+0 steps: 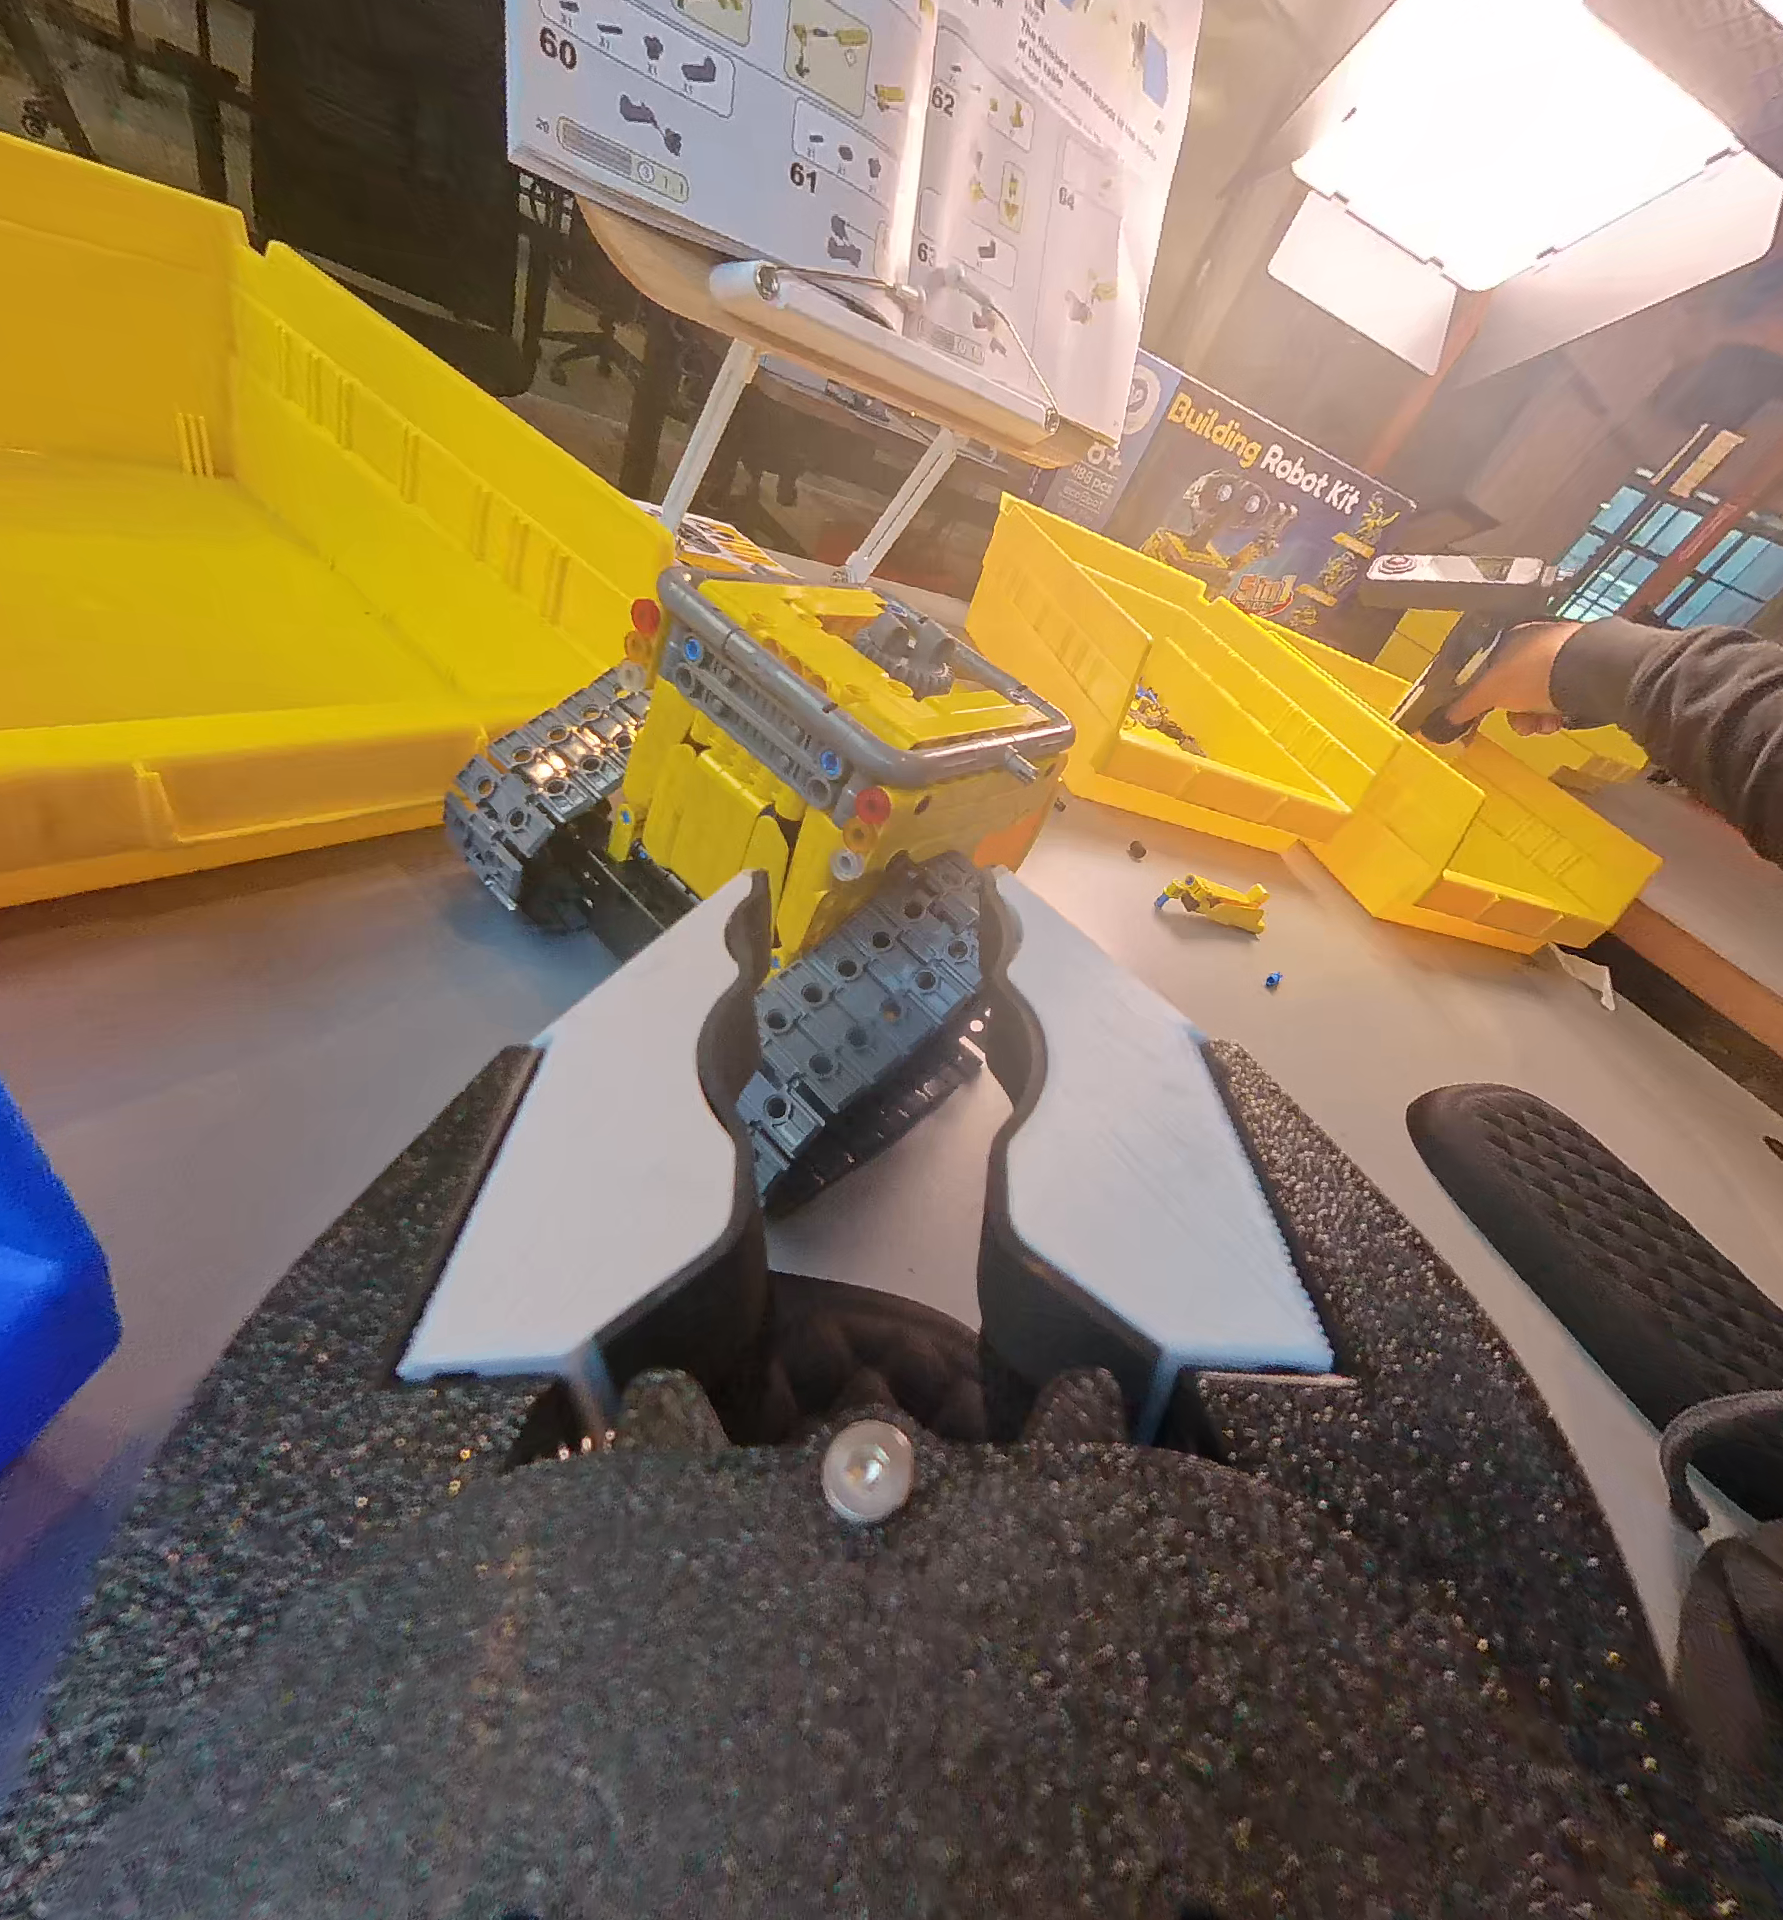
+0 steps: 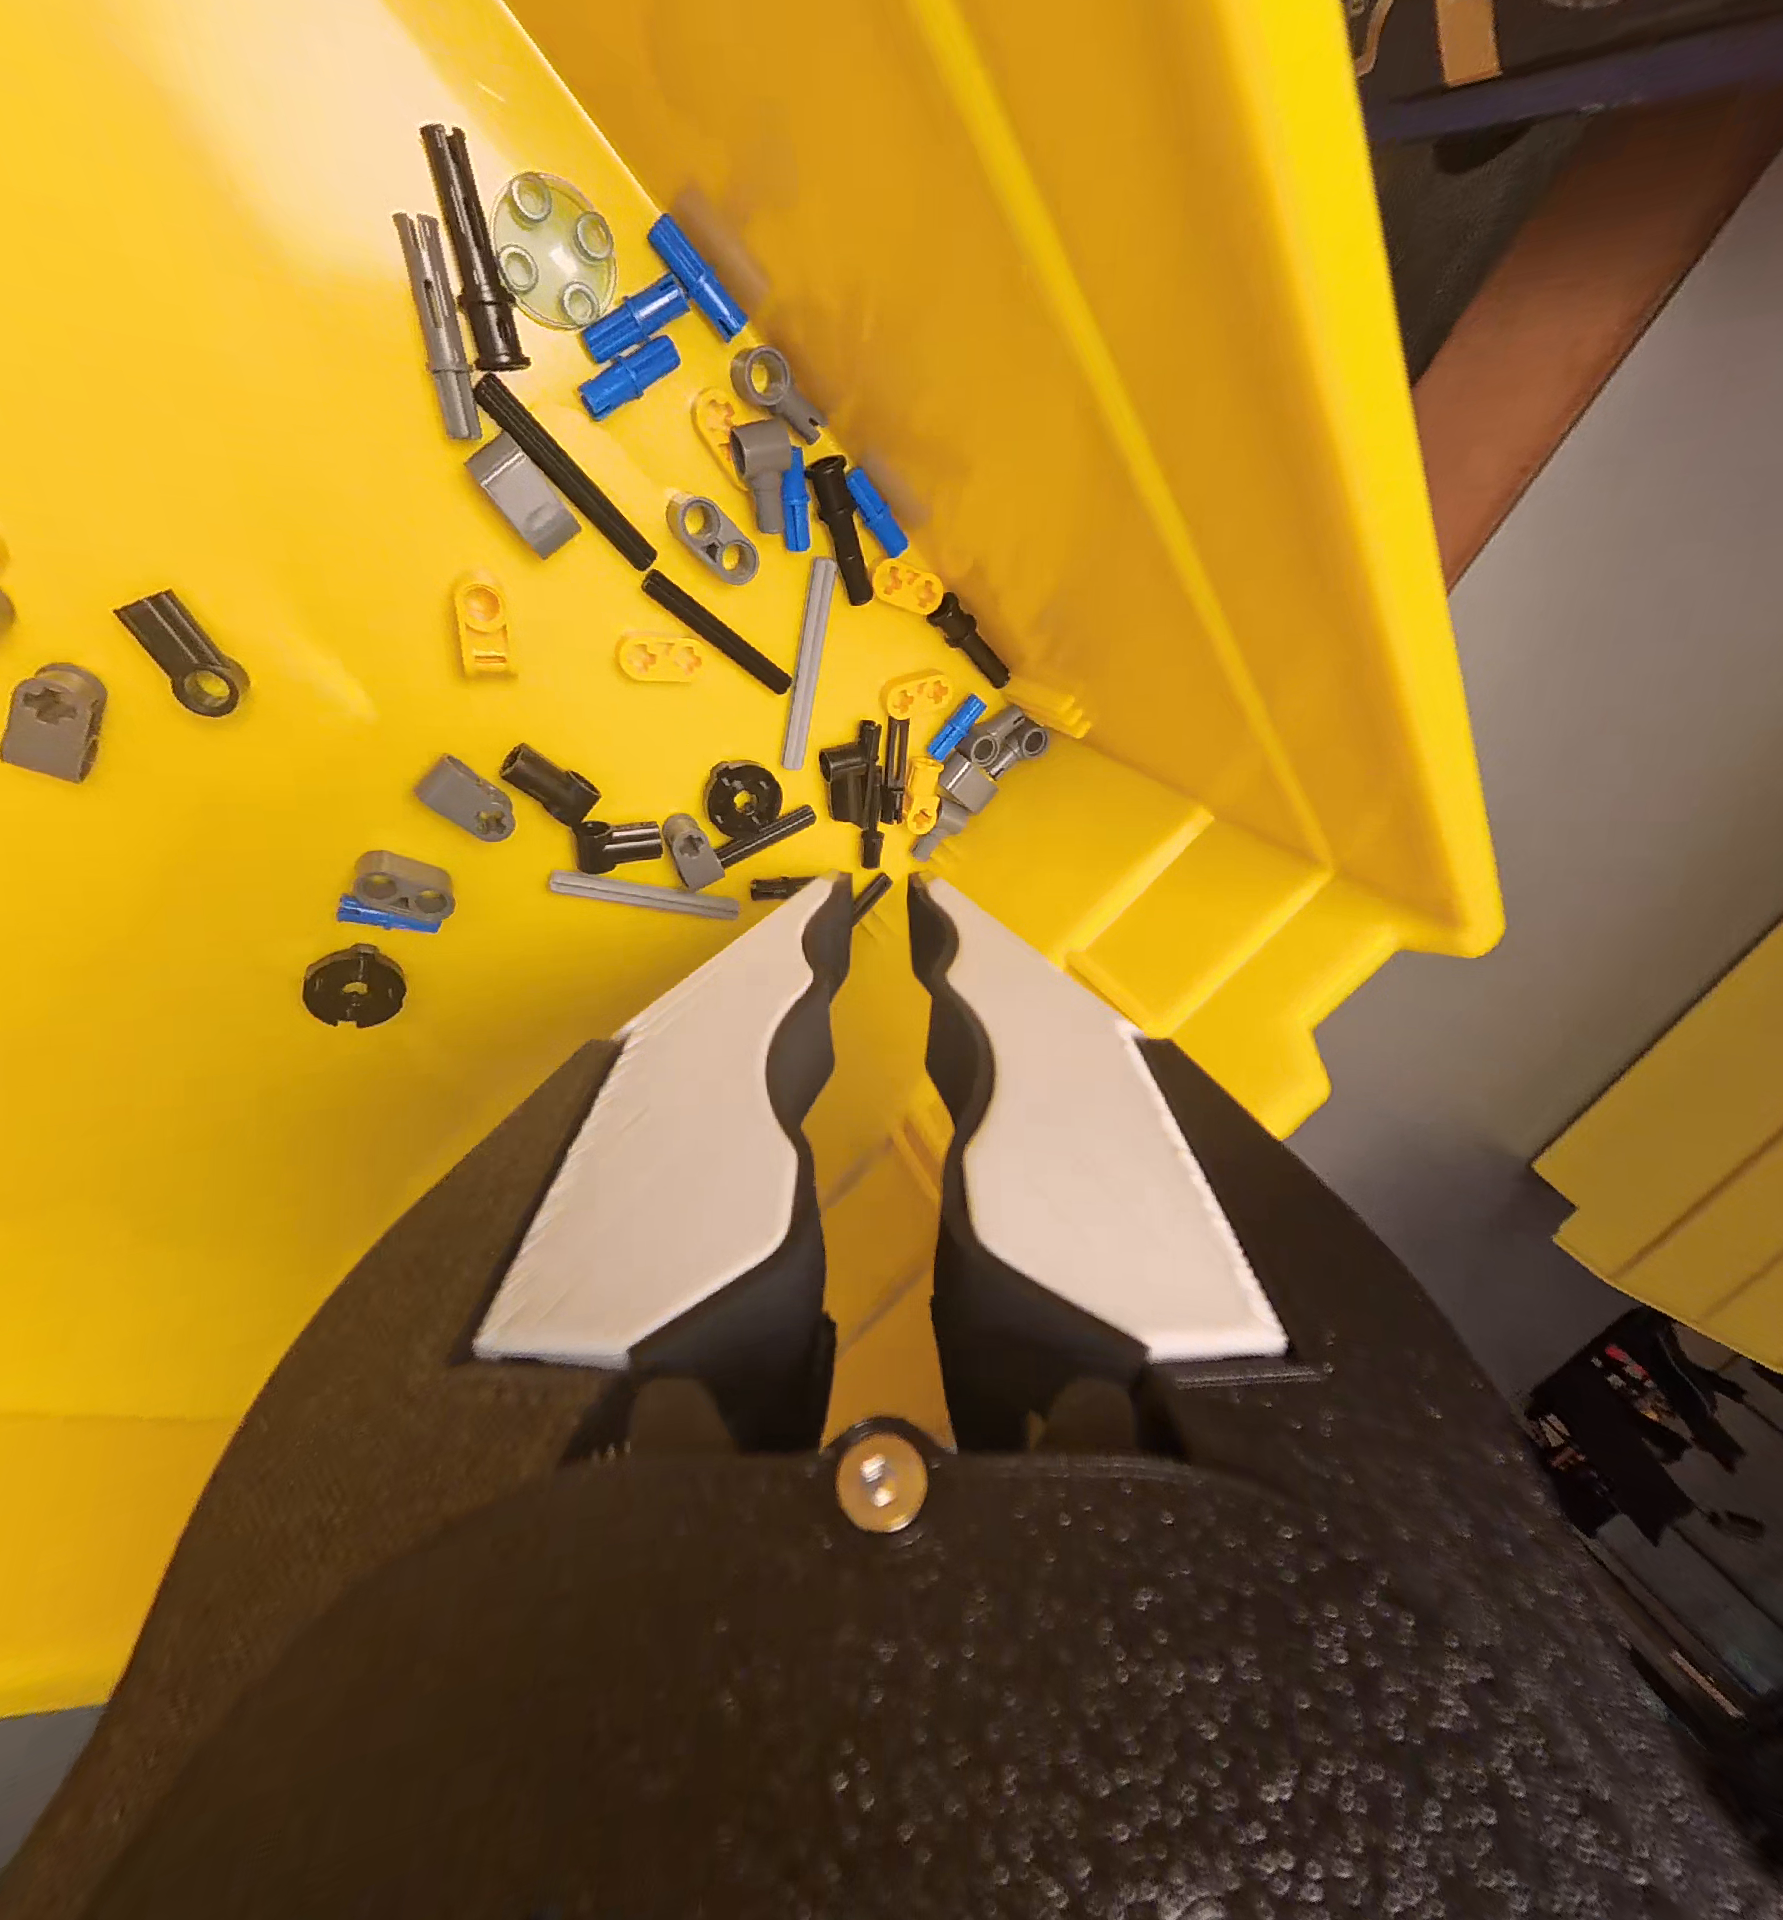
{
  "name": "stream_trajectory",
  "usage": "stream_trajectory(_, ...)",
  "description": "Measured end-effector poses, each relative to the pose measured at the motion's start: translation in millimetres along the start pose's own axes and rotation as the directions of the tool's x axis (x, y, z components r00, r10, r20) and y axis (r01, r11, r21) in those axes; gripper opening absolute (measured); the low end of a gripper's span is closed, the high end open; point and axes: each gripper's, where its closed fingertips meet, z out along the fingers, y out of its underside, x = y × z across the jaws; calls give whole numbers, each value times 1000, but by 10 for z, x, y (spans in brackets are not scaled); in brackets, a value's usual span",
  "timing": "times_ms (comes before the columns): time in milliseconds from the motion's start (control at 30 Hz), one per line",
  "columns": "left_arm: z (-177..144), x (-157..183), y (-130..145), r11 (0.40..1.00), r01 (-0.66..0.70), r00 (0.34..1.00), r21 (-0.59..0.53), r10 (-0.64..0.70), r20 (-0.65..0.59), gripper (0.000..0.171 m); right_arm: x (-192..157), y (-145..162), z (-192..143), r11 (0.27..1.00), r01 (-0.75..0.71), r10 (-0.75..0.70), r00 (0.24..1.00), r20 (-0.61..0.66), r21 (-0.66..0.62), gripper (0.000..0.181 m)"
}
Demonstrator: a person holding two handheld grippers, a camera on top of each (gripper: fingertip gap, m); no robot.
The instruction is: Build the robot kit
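**Two grips, one firm and one not yet made**

The left hand-held gripper (image 1: 866,904) reaches in low over the worktop (image 1: 243,1039). It is open about as wide as the grey track (image 1: 866,997) of the yellow tracked model (image 1: 845,727), with one finger on each side of that track. The fingers look pressed against it, so I take this for a hold, though only on the track. The model stands tilted near the middle of the worktop, between the big yellow bin (image 1: 191,520) at the left edge and the divided trays towards the right edge. A linked track gives under pressure, so I would judge this grip best kept light and square, low on the links and clear of the yellow panels above.

The right hand-held gripper (image 2: 879,883) is nearly closed, with only a slit left between its tips. It points into the near right corner of the yellow tray (image 2: 1178,416). A small black pin (image 2: 873,896) lies in that slit against one fingertip, and bare yellow shows on its other side, so it does not look pinched. Grey, blue and black loose parts (image 2: 658,540) crowd close around it, and the tray wall is just beside. To my eye the pin wants centring between the tips, with the neighbouring pieces kept out of the bite.
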Motion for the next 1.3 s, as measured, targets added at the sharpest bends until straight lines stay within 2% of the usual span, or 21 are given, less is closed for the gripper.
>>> stream_trajectory(167, 3, 0, 3, 1000, 2, 1000, -3, -2, -1, 38, -74, -102, -56, 995, -34, 33, 999, 15, 91, 16)
stream_trajectory(233, -5, 7, -4, 1000, 1, 1000, 1, -1, -4, 38, -336, -222, -317, 967, -62, 30, 991, 129, 249, 18)
stream_trajectory(300, -27, 12, -28, 1000, 2, 1000, 20, -1, -7, 38, -806, -200, -703, 911, -23, -100, 956, 274, 411, 26)
stream_trajectory(367, -27, -5, -31, 1000, 19, 1000, 22, -19, -11, 37, -1357, 121, -997, 867, 105, -311, 877, 365, 486, 49)
stream_trajectory(467, 21, -11, 16, 998, 53, 998, -15, -54, -35, 37, -1963, 760, -1064, 852, 275, -473, 770, 429, 446, 69)
stream_trajectory(533, 36, 3, 30, 998, 64, 996, -26, -65, -54, 37, -2123, 989, -841, 834, 393, -528, 775, 348, 388, 69)
stream_trajectory(600, 37, 16, 27, 997, 72, 995, -27, -74, -70, 36, -2092, 1029, -593, 805, 485, -567, 798, 204, 343, 45)
stream_trajectory(667, 25, 34, 12, 997, 76, 993, -20, -78, -84, 36, -2061, 922, -566, 795, 471, -556, 817, 150, 382, 23)
stream_trajectory(733, 2, 61, -11, 998, 65, 993, -4, -65, -94, 35, -2064, 792, -649, 778, 453, -533, 843, 76, 434, 23)
stream_trajectory(800, -31, 89, -40, 999, 49, 994, 20, -47, -100, 34, -2212, 792, -787, 751, 492, -548, 837, 0, 441, 22)
stream_trajectory(967, -69, 98, -82, 998, 41, 994, 53, -36, -102, 31, -2710, 1121, -1039, 762, 511, -511, 852, -115, 398, 23)
stream_trajectory(1033, -52, 91, -67, 998, 52, 993, 41, -47, -107, 30, -2668, 1116, -997, 775, 515, -483, 856, -182, 366, 24)
stream_trajectory(1167, -2, 104, -15, 997, 80, 987, -5, -80, -137, 30, -2244, 889, -815, 795, 510, -424, 854, -302, 329, 25)
stream_trajectory(1300, -51, 136, -59, 998, 54, 989, 34, -49, -139, 29, -2466, 964, -916, 787, 509, -431, 858, -280, 349, 24)
